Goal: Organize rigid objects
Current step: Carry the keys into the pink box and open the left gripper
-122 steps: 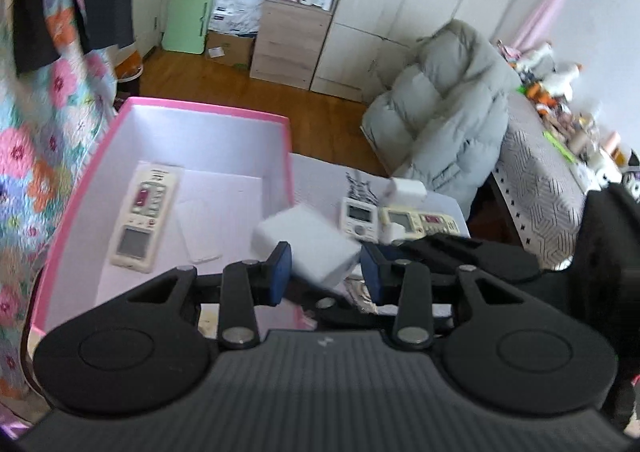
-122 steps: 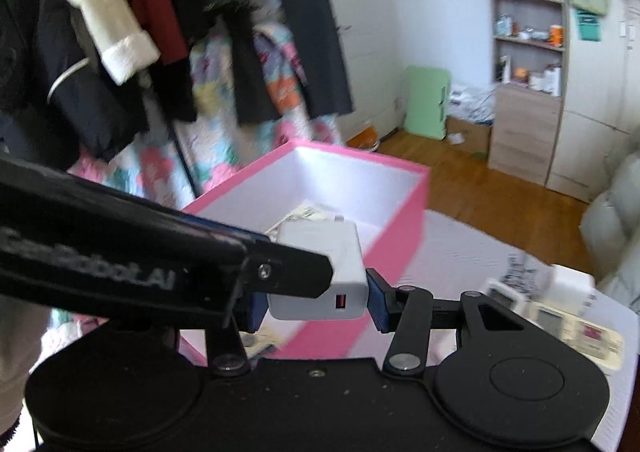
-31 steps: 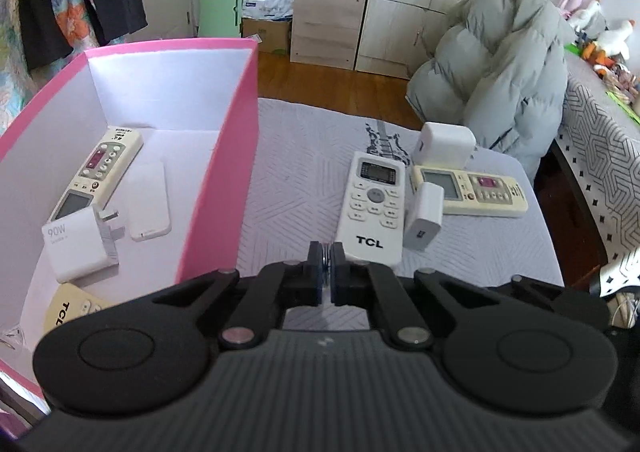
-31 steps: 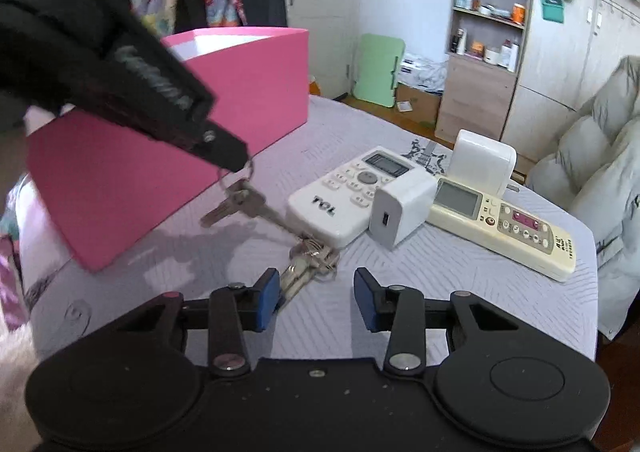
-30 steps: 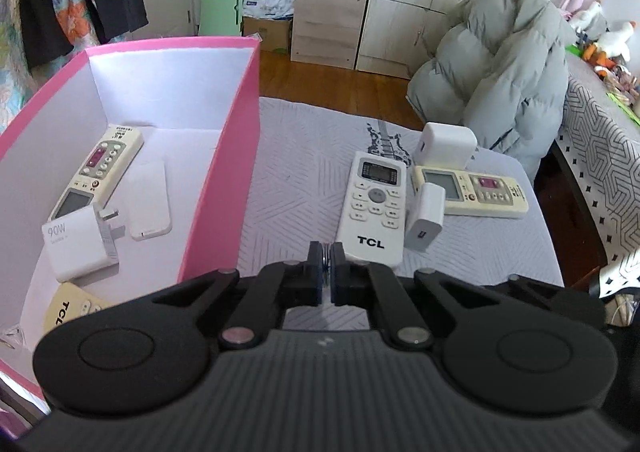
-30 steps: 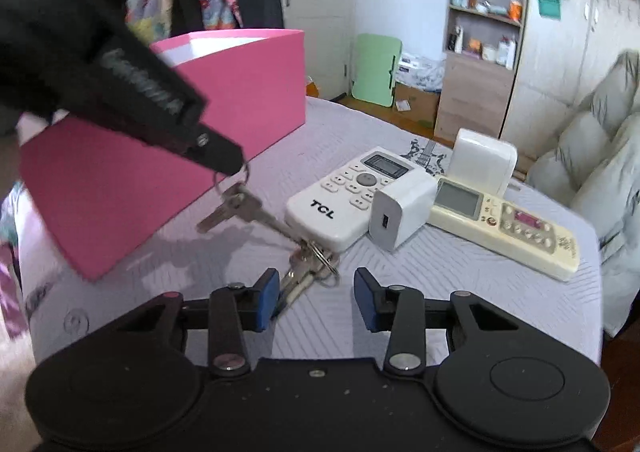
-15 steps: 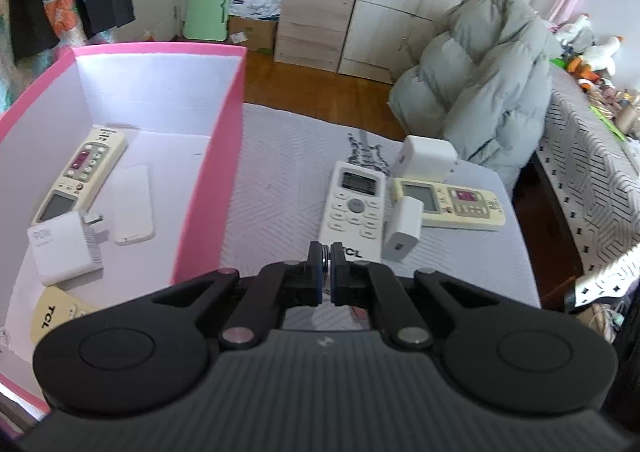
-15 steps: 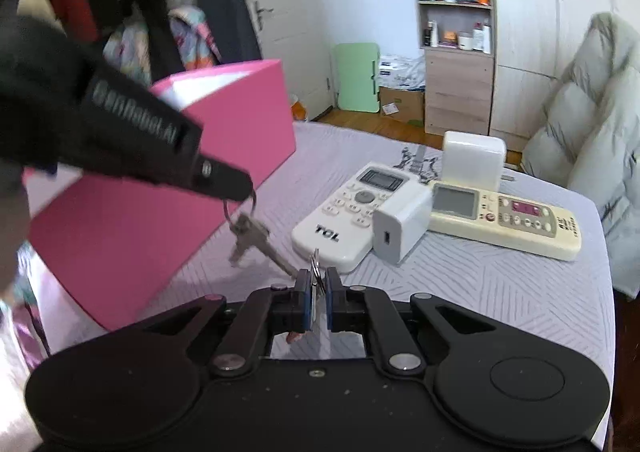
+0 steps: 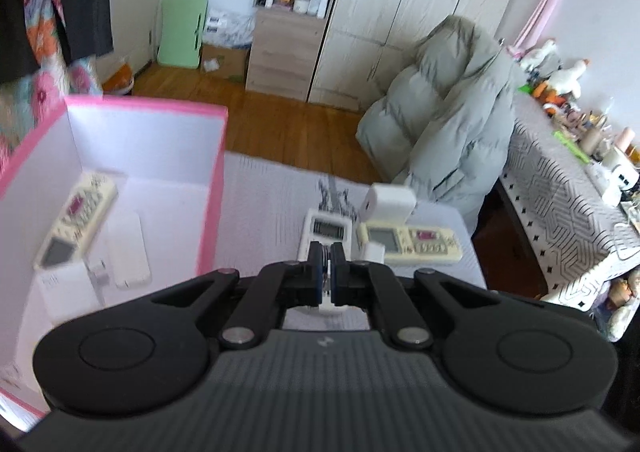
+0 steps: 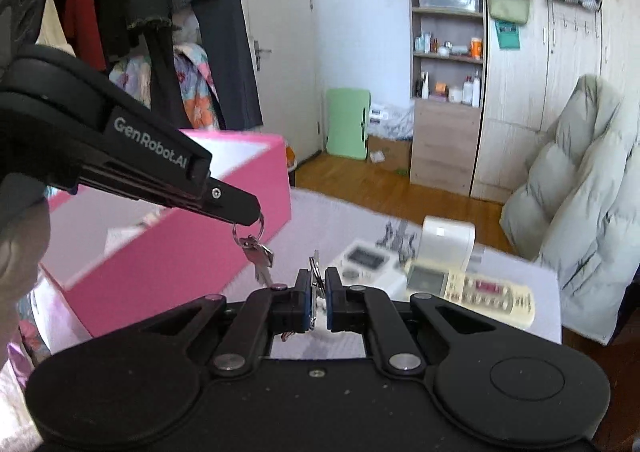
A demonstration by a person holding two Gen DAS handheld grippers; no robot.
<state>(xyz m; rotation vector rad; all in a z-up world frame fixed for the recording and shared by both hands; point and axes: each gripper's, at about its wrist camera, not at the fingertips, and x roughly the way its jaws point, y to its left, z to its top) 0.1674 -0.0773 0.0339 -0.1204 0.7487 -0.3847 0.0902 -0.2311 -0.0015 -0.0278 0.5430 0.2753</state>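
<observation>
A bunch of keys (image 10: 258,252) hangs in the air between my two grippers, above the grey tablecloth. In the right wrist view my left gripper (image 10: 250,212) comes in from the left and is shut on the bunch's upper ring. Lower down, my right gripper (image 10: 318,292) is shut on another ring of the same bunch. My left gripper (image 9: 328,280) is seen pinching a thin metal ring in its own view. The pink box (image 9: 212,192) stands on the left and holds a cream remote (image 9: 76,224), a white charger and a flat white device.
On the cloth lie a white remote (image 9: 328,228), a cream remote (image 9: 412,246), a large white charger (image 9: 390,198) and a small one (image 9: 374,252). A grey puffer coat (image 9: 452,124) sits beyond the table. Clothes hang at the left.
My right gripper's jaws closed on the keys. Both grippers then rose and lifted the bunch off the cloth. The views tilted upward and the table objects slid lower in the picture.
</observation>
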